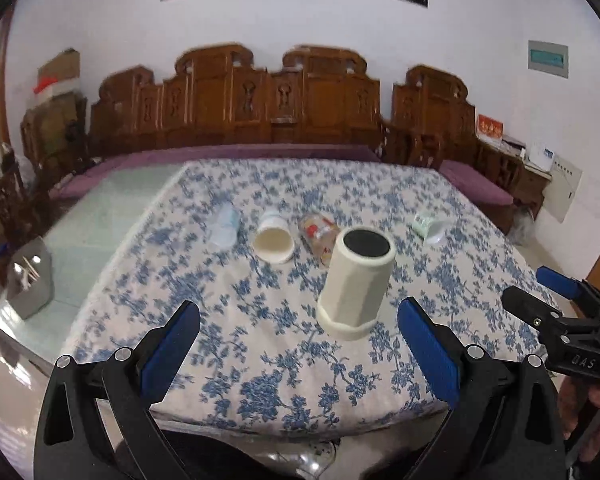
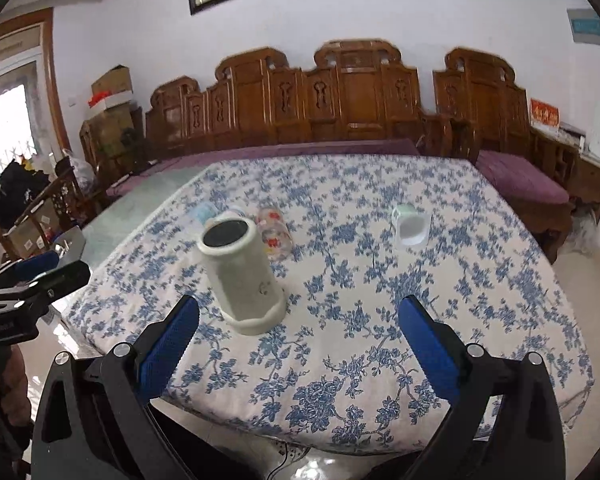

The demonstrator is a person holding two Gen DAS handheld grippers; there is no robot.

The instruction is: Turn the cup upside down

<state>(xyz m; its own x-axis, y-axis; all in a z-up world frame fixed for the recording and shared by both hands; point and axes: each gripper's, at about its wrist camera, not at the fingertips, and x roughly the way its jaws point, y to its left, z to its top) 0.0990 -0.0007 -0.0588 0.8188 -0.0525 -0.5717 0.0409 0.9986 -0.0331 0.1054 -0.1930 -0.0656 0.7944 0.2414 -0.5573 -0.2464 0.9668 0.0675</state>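
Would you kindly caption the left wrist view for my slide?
Open left claw faces a tall cream faceted cup standing rim-down on the blue floral tablecloth.

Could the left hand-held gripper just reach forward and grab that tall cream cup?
Probably yes. The left hand-held gripper is open, and the tall cream cup stands just ahead, slightly right of centre, with only bare tablecloth between them.

The cup [image 1: 356, 284] is cream with a black end; the tablecloth [image 1: 284, 368] is white with blue flowers; the tool pads [image 2: 428, 350] are blue.
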